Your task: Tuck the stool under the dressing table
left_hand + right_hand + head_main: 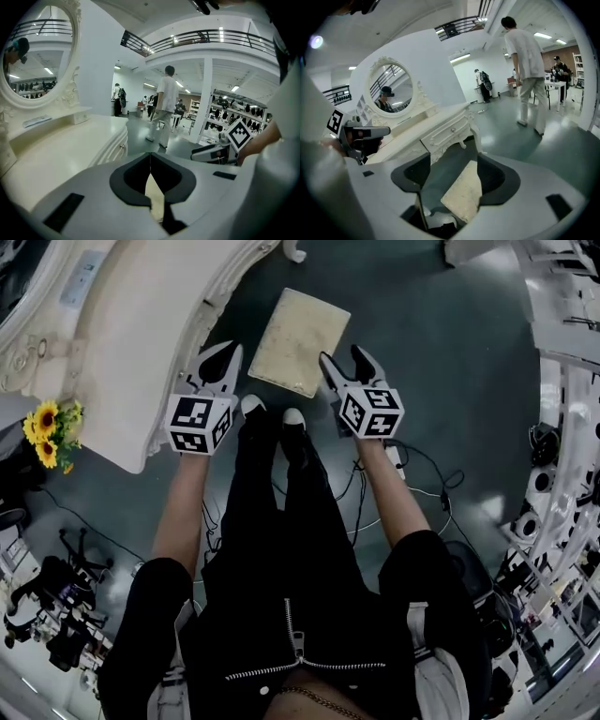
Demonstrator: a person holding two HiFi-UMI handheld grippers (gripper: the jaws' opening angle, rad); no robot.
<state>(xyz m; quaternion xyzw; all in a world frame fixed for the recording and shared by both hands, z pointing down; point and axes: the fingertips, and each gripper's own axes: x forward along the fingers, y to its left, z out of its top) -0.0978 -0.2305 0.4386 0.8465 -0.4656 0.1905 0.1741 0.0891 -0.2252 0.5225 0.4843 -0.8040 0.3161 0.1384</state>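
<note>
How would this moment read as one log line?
left gripper: shut | right gripper: open, empty | stool: not yet under dressing table

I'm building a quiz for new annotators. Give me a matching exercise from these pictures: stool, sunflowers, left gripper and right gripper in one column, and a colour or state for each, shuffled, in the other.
Column one:
1 stool
2 sunflowers
3 left gripper
4 right gripper

Column two:
A jaws apart
B yellow
C jaws together
D cream, on open floor

Pairs: 1-D; 2-B; 3-C; 4-A
</note>
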